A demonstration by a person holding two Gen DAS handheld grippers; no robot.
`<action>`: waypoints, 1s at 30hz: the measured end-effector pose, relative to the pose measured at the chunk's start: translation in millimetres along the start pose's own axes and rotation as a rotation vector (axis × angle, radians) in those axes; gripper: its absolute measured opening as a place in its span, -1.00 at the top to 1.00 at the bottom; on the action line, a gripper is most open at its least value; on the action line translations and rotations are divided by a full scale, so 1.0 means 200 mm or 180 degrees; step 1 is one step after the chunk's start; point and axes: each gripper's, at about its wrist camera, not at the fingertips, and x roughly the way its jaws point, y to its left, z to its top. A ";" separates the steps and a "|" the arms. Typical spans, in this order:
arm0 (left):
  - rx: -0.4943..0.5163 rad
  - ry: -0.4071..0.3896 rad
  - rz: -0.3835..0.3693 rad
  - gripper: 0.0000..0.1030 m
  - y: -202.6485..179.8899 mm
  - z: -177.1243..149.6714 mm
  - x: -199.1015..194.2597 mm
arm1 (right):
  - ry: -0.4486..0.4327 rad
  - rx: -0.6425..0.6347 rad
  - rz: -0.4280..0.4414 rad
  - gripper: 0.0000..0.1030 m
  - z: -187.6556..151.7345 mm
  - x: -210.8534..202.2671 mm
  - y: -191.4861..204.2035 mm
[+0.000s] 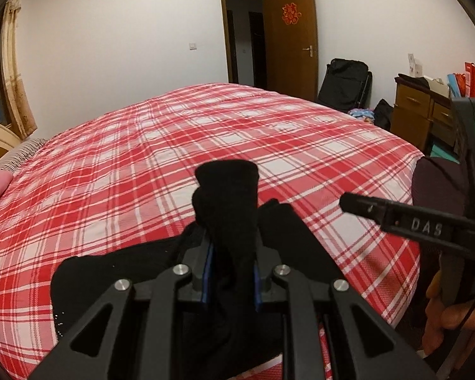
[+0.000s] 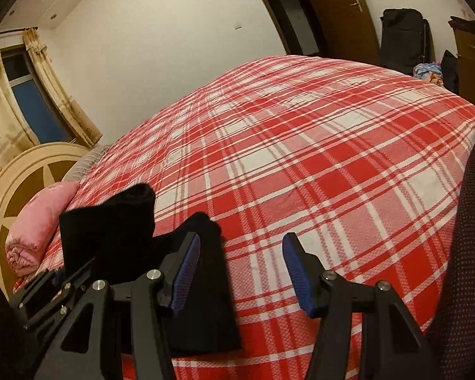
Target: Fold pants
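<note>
The only readable lettering is "DAS", in pale capitals on the black finger of the right gripper (image 1: 395, 218) at the right, while the red paper ornament (image 1: 291, 13) on the far brown door (image 1: 296, 63) is too small to read.

the pants (image 1: 224, 221) are black, soft and thick-looking. a bunched fold of them stands up in a narrow column, pinched at its base, its top edge rounded and wider. the rest spreads flat and low on the red-and-white plaid bed (image 1: 142, 158), near its front edge, with a folded strip (image 2: 205, 285) running toward the viewer.
</note>
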 end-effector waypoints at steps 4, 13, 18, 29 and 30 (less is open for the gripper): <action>0.0090 0.0080 -0.0045 0.61 -0.03 -0.02 0.03 | 0.0000 0.0048 -0.0033 -0.10 0.01 0.00 -0.04; 0.0888 0.0521 -0.0099 0.29 -0.25 -0.22 0.15 | -0.0092 0.0084 -0.0143 -0.10 0.06 -0.03 -0.11; 0.1183 0.0309 -0.0495 -0.26 -0.26 -0.25 -0.02 | -0.0113 0.0055 -0.0119 -0.10 0.09 -0.04 -0.12; -0.0375 0.0138 0.0349 -0.33 0.55 -0.23 -0.22 | 0.0204 -0.1276 0.0582 -0.09 -0.04 0.06 0.40; -0.0497 0.0165 0.0416 -0.33 0.60 -0.24 -0.22 | 0.0252 -0.1409 0.0612 -0.08 -0.06 0.08 0.44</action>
